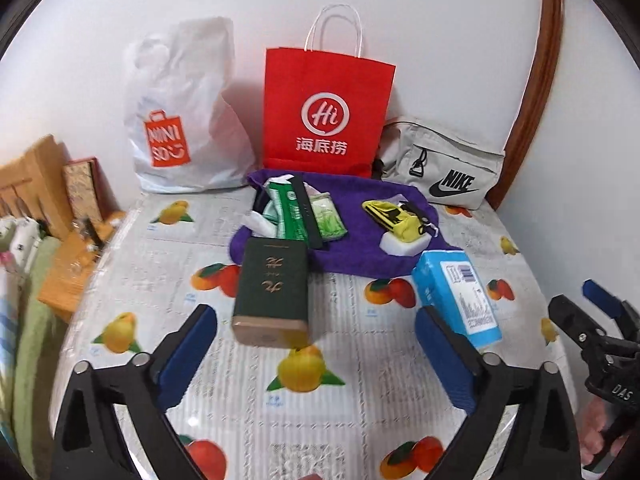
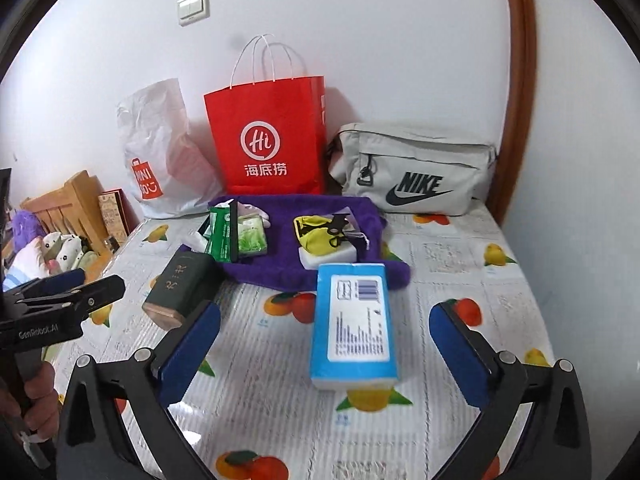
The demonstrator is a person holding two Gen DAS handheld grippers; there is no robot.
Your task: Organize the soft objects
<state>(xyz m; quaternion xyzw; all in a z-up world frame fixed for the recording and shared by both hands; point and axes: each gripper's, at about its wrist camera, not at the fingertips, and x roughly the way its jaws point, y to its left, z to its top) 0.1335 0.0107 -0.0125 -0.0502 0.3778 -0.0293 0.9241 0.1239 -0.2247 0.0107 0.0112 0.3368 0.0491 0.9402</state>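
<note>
A purple towel point(image 1: 360, 248) point(image 2: 288, 256) lies on the table with green packets point(image 1: 296, 212) point(image 2: 236, 236), a yellow pouch point(image 1: 400, 216) point(image 2: 320, 234) and a white sponge point(image 1: 404, 242) point(image 2: 332, 256) on it. A dark green box point(image 1: 272, 292) point(image 2: 182, 288) lies in front of my open, empty left gripper point(image 1: 316, 344). A blue tissue pack point(image 1: 460, 296) point(image 2: 354, 320) lies between the fingers of my open, empty right gripper point(image 2: 324, 340), untouched.
At the back wall stand a white Miniso plastic bag point(image 1: 180, 120) point(image 2: 156, 152), a red paper bag point(image 1: 326, 112) point(image 2: 268, 136) and a grey Nike pouch point(image 1: 444, 168) point(image 2: 412, 172). The fruit-print tablecloth point(image 1: 320, 408) covers the table. Wooden furniture point(image 1: 36, 184) stands left.
</note>
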